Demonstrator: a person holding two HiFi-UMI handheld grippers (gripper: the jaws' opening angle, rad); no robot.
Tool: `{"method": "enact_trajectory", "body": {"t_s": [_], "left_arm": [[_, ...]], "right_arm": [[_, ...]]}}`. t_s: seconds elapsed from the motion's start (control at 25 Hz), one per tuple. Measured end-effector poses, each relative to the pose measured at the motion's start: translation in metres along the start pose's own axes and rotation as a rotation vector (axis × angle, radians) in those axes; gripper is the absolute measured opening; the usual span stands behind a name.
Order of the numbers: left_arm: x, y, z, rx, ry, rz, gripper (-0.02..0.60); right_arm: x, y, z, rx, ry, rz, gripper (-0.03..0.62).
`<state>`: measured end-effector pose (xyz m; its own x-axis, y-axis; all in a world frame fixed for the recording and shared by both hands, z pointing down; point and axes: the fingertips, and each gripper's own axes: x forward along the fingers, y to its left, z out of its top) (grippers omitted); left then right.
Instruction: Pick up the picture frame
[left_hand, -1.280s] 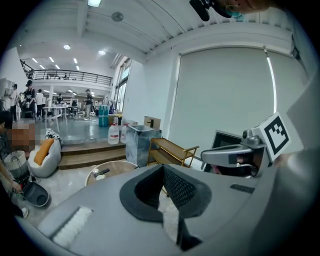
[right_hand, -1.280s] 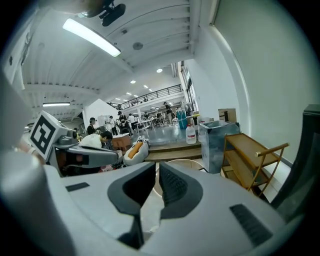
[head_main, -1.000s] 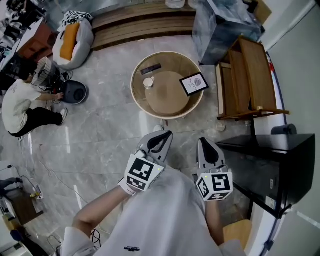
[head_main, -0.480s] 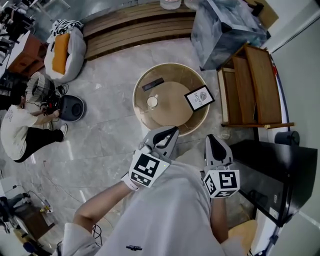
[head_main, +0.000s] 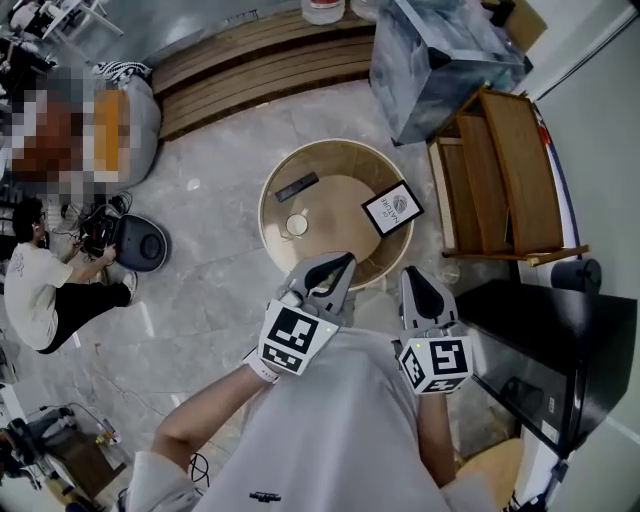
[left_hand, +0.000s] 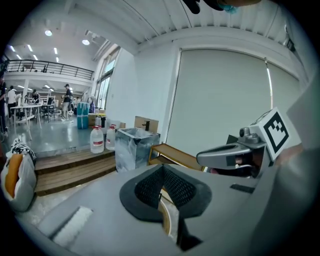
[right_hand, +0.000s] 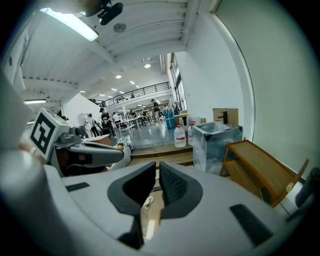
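**Hardly a legible word**

The picture frame (head_main: 392, 208) on the round worktop (head_main: 277, 181) carries a white print with a round emblem and a line of lettering under it, too small to read. The cubes on the left claw (head_main: 340, 262) and the right claw (head_main: 412, 275) show only black-and-white square codes, with no letters or numbers. The water bottles (left_hand: 97, 139) wear red labels and the person's shirt (head_main: 264, 496) bears a small dark print, both illegible.
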<state>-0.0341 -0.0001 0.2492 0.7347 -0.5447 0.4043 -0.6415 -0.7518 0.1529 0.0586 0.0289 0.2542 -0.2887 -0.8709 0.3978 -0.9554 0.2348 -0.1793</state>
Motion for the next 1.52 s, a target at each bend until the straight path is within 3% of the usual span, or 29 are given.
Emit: {"method": "enact_trajectory", "body": {"t_s": [0.28,0.6,0.84,1.32,1.52], "left_arm": [[0.039,0.016,-0.010,0.034,0.073,-0.001,0.003],[0.102,0.030,-0.055,0.098,0.207,-0.046,0.003],[0.162,0.041,-0.111,0.108,0.316,-0.096,0.003],[0.264,0.073,-0.220,0.215,0.467,-0.168,0.005],[0.299,0.085,-0.269,0.356,0.518,-0.233,0.006]], "right_arm": [[0.021,-0.028,-0.007,0.034,0.034,0.004,0.018],[0.072,-0.056,-0.035,0.051,0.080,0.033,0.018],[0.117,-0.084,-0.069,0.031,0.127,0.053,0.018],[0.202,-0.149,-0.167,0.045,0.198,0.068,0.018],[0.228,-0.159,-0.208,0.038,0.219,0.109,0.018]]}}
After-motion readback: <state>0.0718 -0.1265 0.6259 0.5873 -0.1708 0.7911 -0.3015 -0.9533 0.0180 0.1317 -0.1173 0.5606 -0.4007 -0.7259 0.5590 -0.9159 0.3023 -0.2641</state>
